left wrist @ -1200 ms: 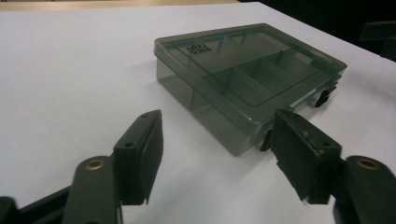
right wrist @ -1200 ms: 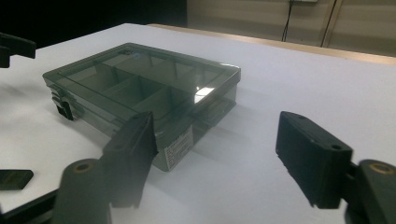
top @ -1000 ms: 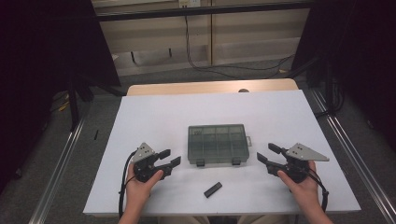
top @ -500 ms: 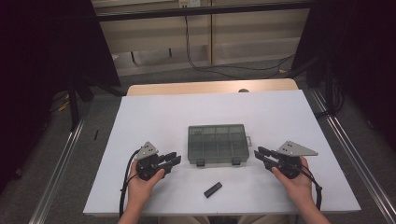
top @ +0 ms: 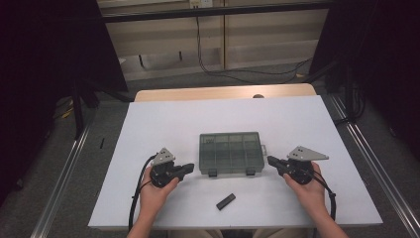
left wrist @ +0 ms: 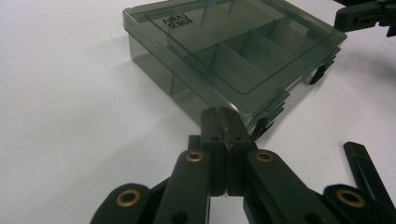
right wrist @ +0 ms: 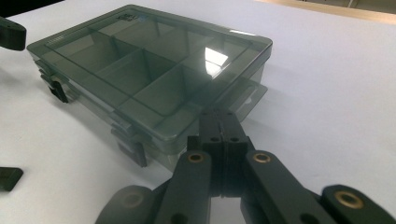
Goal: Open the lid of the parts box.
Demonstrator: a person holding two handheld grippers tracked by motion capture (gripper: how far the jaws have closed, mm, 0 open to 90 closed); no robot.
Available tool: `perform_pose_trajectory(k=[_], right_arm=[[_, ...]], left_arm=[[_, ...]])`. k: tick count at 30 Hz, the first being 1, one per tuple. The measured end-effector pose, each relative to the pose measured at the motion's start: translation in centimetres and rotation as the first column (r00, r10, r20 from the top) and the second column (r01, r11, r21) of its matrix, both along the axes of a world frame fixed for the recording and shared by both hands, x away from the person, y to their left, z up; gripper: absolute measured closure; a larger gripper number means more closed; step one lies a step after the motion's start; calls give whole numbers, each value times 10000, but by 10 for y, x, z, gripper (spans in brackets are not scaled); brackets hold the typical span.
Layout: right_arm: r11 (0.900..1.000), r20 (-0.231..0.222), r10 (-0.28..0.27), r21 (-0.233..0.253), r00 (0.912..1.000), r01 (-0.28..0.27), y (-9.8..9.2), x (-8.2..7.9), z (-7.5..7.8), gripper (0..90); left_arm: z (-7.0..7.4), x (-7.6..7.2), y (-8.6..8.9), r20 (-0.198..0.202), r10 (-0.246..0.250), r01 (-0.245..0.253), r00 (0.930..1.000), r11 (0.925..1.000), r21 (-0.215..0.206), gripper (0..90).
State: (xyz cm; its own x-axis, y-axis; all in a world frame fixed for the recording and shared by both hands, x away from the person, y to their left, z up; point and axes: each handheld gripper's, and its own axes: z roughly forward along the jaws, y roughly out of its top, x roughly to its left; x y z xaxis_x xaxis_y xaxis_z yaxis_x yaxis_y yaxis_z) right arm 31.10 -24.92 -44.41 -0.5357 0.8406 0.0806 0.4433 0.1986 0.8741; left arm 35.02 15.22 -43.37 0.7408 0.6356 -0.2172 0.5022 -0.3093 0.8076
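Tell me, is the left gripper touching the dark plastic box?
Apart. The high view shows white table between the left gripper and the box.

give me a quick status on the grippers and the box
Left gripper shut, right gripper shut, one at each end of box. Lid closed. Small black block on table, clear of both.

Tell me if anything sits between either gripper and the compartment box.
Nothing visible does. The left gripper and the right gripper flank the closed compartment box, both with jaws shut, with only bare white table in the gaps. The small black block lies nearer the person, off both paths.
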Motion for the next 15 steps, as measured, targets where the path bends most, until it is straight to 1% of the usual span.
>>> perform_pose_trajectory(k=[3, 4, 5, 6, 9, 10, 12, 13, 15], right_arm=[[10000, -55, 9, -24, 10000, -9, 1, 3, 0, 900], [9999, -30, -5, -152, 10000, 5, 1, 4, -1, 900], [9999, -36, 5, -126, 10000, -5, 1, 5, -1, 900], [9999, -93, 39, -118, 9999, -40, 1, 5, -1, 900], [9999, -159, 115, -95, 9998, -117, 1, 5, -1, 900], [9999, -191, 110, -66, 9998, -111, 1, 4, -1, 900], [9999, -186, 145, -30, 9997, -146, 1, 4, -1, 900], [9999, -209, 156, -11, 9997, -156, 1, 4, -1, 900], [9997, -312, 242, 32, 9992, -241, 2, 2, -2, 900]], left_arm=[[-1, 2, 1, -188, 5, -2, 9998, 9999, 163, 900], [-2, 3, 0, -242, -36, 39, 9997, 9999, 137, 900], [-2, 4, 0, -287, -47, 50, 9996, 9999, 119, 900], [-2, 5, -2, -241, -122, 127, 9996, 9997, 199, 900], [-1, 7, -5, -245, -123, 128, 9996, 9997, 211, 900], [-1, 9, -7, -275, -128, 131, 9995, 9999, 79, 900], [-2, 10, -8, -295, -166, 168, 9994, 9998, 64, 900], [-2, 9, -8, -285, -217, 220, 9994, 9997, 124, 900], [-2, 8, -9, -300, -262, 265, 9992, 9996, 103, 900]])
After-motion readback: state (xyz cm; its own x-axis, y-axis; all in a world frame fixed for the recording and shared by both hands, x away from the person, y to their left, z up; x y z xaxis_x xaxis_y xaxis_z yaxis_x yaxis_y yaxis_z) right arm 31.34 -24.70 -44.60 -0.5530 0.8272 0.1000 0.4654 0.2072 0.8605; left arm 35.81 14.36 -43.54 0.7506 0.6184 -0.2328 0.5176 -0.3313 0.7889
